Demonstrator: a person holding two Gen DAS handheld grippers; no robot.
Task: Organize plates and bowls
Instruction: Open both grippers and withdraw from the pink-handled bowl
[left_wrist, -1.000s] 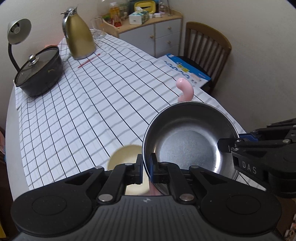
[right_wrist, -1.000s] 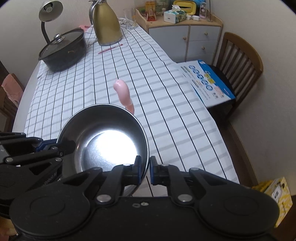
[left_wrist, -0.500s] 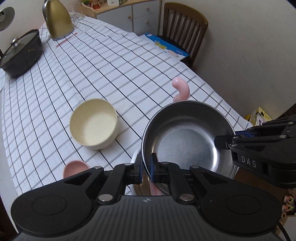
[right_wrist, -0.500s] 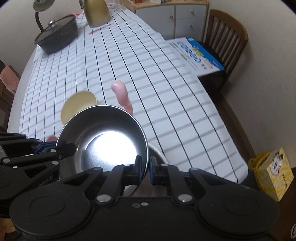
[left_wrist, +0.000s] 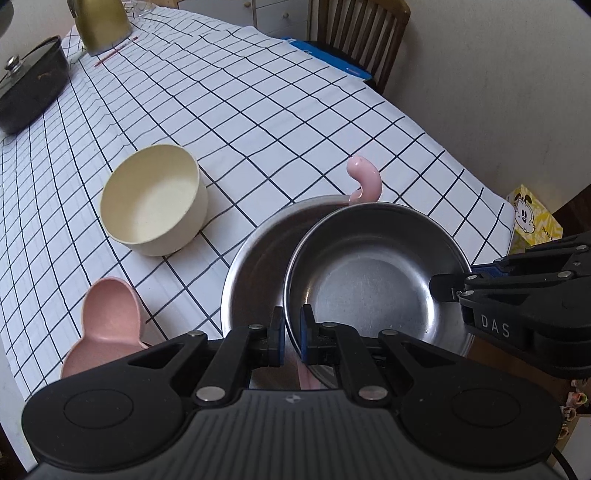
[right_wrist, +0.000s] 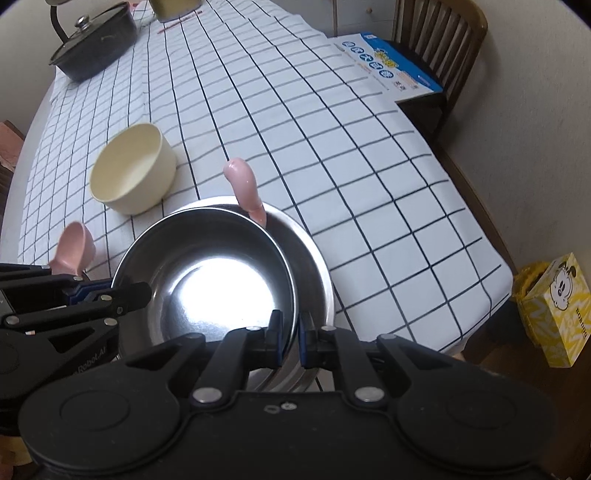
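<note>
Checked tablecloth (left_wrist: 258, 110) stretches bare beyond. Near its edge, my left gripper (left_wrist: 291, 332) and right gripper (right_wrist: 291, 338) pinch one steel bowl's (left_wrist: 369, 273) rim above a second (left_wrist: 258, 266); one cream bowl (left_wrist: 151, 199) sits apart.

Home dining room: checked tablecloth (left_wrist: 258, 110), wooden chair (right_wrist: 439, 26).

I see a black lidded pot (right_wrist: 94, 55) at the far left of the white black-gridded tablecloth (right_wrist: 332, 155). Right of that cloth stands a brown wooden chair (right_wrist: 439, 33) bearing a blue printed sheet (right_wrist: 388, 66); below its near right corner sits a yellow cartoon-dog box (right_wrist: 554, 310).
</note>
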